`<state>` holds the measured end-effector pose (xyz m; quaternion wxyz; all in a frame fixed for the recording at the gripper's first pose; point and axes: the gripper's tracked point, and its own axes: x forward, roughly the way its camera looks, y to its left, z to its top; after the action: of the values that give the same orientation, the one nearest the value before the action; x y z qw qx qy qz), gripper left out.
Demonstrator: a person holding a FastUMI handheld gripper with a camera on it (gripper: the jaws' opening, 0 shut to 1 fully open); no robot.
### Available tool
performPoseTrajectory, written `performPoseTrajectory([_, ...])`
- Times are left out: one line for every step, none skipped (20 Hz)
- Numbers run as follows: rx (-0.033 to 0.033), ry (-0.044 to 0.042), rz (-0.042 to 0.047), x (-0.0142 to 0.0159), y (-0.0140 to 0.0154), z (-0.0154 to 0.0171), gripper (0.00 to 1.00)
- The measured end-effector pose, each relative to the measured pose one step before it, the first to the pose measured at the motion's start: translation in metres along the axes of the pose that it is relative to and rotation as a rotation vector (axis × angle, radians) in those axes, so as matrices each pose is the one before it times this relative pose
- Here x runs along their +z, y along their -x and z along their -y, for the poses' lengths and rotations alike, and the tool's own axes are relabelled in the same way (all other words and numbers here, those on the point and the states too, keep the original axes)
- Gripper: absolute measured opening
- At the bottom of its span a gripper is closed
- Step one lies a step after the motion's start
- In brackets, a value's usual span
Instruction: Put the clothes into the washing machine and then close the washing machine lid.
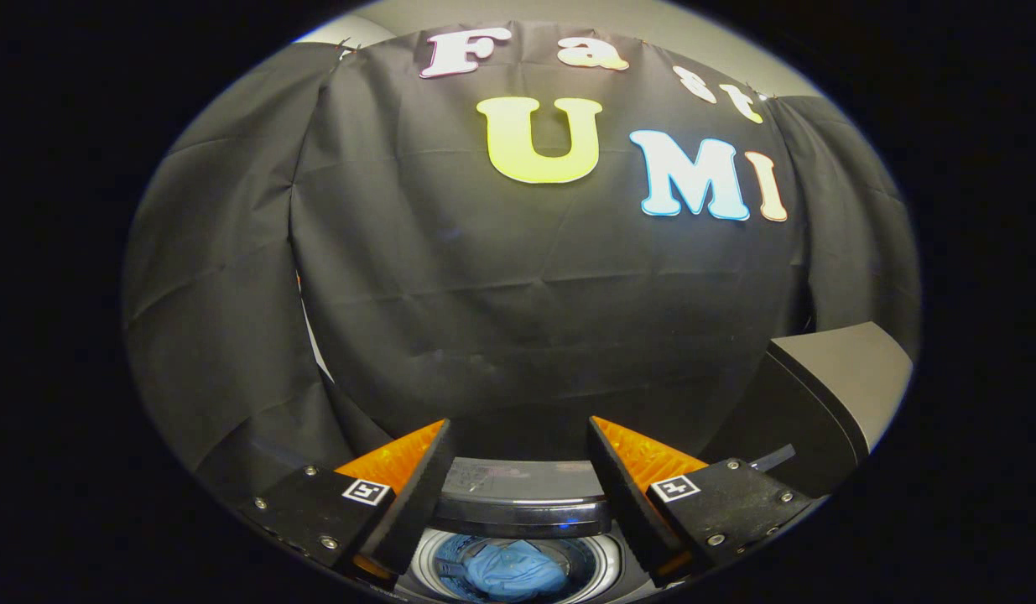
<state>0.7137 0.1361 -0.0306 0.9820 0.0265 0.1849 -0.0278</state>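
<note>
A blue garment (507,570) lies bunched inside the round drum (597,560) of a top-loading washing machine, low down between my fingers. The machine's dark control panel (518,499) runs across behind the drum. Its lid (828,394), dark with a grey face, stands raised beyond my right finger (622,486). My gripper (518,436) hovers above the drum with its fingers spread wide and nothing between them. The left finger (417,495) is clear of the garment.
A black cloth wall (526,319) hangs close behind the machine and folds around on the left. A pale wall or ceiling shows above the cloth.
</note>
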Motion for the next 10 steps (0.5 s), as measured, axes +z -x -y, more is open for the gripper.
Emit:
performPoseTrajectory([0.00033,0.00069,0.00148,-0.00048,-0.00024,-0.00019,0.97])
performPoseTrajectory([0.00086,0.00119,0.00196,-0.00031,-0.00103,-0.00005,0.97])
performPoseTrajectory([0.00199,0.00015,-0.0038,0.00011,-0.00092,0.00004,0.97])
performPoseTrajectory([0.00026,-0.00021,-0.00102,0.00016,0.00056,-0.00028,0.97])
performPoseTrajectory([-0.00074,0.0002,-0.00213,-0.00022,-0.00018,0.00009,0.97])
performPoseTrajectory([-0.00257,-0.00106,-0.00057,-0.00109,0.00025,0.00037,0.97])
performPoseTrajectory([-0.00186,-0.00085,0.00016,0.00054,-0.00015,0.00037,0.97])
performPoseTrajectory([-0.00176,-0.00014,0.00083,-0.00043,-0.00023,0.00009,0.97])
performPoseTrajectory([0.0013,0.00211,-0.00027,0.0,-0.00012,-0.00033,0.97])
performPoseTrajectory([0.00289,0.00238,0.0007,-0.00025,0.0001,0.00019,0.97])
